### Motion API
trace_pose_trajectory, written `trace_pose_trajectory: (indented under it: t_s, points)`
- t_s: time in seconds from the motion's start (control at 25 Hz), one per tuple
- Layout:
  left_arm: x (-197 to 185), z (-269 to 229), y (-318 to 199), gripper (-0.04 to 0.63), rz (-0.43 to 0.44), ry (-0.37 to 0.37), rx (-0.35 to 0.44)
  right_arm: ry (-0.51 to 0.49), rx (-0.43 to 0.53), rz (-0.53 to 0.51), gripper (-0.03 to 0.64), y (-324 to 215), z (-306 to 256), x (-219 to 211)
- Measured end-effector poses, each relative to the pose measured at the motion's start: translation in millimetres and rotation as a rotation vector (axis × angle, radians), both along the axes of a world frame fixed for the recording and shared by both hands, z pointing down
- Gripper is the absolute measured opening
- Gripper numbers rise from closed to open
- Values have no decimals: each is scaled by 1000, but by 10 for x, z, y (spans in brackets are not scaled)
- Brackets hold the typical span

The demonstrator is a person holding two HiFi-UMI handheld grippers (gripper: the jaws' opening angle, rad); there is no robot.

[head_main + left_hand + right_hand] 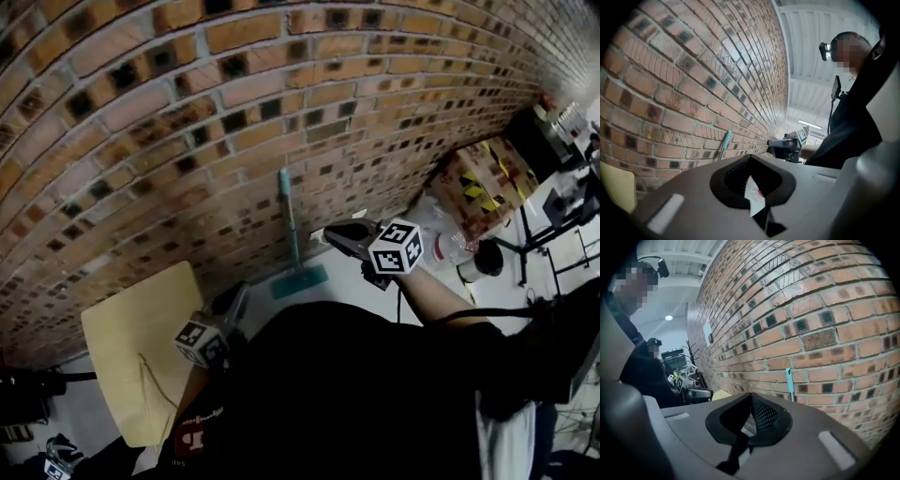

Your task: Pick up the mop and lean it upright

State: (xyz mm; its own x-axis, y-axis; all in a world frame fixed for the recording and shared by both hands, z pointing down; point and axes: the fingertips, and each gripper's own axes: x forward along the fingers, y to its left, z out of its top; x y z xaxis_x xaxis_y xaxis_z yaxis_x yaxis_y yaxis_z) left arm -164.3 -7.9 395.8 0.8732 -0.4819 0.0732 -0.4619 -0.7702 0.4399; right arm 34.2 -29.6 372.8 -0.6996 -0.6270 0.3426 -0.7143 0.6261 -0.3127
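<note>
Seeing the mop (292, 234) upright, head on the floor (361, 281), handle tipped against the brick wall (187, 112) for support. Holding left gripper (241, 294) and right gripper (327, 234) clenched and empty, apart from it, probably with the leaning done.

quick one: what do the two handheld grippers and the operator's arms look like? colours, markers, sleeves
Both are light grey moulded shells with black V-shaped jaw pads, ribbed on the left gripper and mesh-textured on the right gripper. Each carries a white cube with black square markers. The person wears a black top. The right forearm is unsleeved.
</note>
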Motion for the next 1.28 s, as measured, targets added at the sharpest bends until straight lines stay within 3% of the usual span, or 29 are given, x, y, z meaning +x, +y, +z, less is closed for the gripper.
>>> trace_pose_trajectory:
  t_s: [0.2,0.44,0.64,1.04,1.28]
  points:
    - [198,55,-169,0,-6,-25,-10,-15,-8,-22,15,-161,13,203]
    - [335,67,-326,0,-164,-59,-29,-24,-23,-126,15,-466,255,433]
    - [501,97,-383,0,-233,-82,-52,-19,-44,-186,32,-736,536,547]
    - [451,180,-443,0,-259,-82,-70,106,-61,-238,78,-1001,953,296]
    - [340,248,-459,0,-245,-90,-84,157,-86,-203,102,-1222,1160,203]
